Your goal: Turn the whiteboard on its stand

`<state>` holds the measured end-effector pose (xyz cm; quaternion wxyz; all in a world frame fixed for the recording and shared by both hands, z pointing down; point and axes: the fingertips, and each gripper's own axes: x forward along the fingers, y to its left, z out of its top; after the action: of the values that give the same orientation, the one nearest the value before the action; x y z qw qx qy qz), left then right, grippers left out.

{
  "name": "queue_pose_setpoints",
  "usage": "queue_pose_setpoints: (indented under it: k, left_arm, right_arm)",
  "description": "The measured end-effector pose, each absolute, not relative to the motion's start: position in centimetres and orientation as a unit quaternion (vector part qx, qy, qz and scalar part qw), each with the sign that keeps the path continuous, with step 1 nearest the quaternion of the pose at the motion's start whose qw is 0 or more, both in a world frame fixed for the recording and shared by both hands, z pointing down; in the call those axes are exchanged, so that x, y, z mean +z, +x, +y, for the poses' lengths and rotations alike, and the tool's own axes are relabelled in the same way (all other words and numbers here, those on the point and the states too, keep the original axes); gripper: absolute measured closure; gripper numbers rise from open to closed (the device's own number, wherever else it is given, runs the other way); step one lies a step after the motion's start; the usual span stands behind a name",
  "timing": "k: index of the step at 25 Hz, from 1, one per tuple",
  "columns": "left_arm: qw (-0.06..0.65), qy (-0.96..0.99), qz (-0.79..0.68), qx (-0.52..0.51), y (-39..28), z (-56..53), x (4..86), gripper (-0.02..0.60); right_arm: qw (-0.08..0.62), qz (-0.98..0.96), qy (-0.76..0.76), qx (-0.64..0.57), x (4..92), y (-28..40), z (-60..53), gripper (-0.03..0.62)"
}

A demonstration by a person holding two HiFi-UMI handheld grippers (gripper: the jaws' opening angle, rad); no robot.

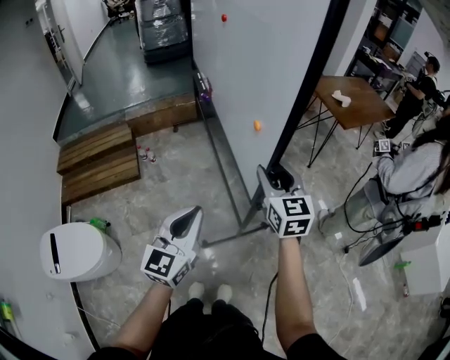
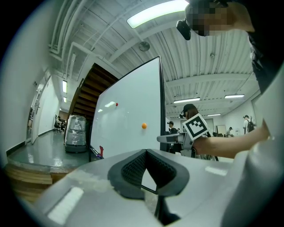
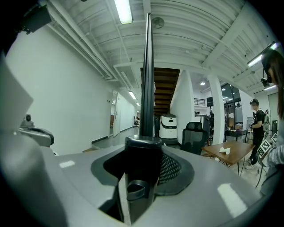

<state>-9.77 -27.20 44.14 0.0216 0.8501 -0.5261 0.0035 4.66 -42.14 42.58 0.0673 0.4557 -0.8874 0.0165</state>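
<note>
One whiteboard stands upright on its stand, running from the middle of the head view up toward 12 o'clock, with an orange magnet and a red magnet on its face. The right gripper, just at 3 o'clock of centre, is clamped on the board's dark side frame. In the right gripper view that frame rises straight up from between the jaws, which press on it from both sides. The left gripper, at 7 o'clock, hangs apart from the board, its jaw tips together with nothing between them.

The grip looks made and the turn not yet begun. The next move likely calls for swinging this edge round in an arc while the grip stays firm, with the left gripper free to steady the board.

Most of the stand's feet are hard to make out, so whether the board pivots or the stand rolls I cannot tell. At 8 o'clock sits a white robot.
</note>
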Motion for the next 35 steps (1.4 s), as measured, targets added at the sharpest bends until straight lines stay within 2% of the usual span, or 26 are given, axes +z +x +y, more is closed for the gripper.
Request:
queue_pose_setpoints:
  k: [25,35]
  left_arm:
    - [0.013,0.880,-0.475,-0.011,-4.7,-25.4,43.7,0.578]
    - [0.009,0.887,-0.461,-0.017,-5.5,-24.5,43.2,0.578]
  right_arm:
    - [0.083,-0.887,0.453,0.026,43.9,11.5,-32.7,0.414]
    - [0.078,-0.881,0.465,0.027,43.9,12.8,-28.6,0.414]
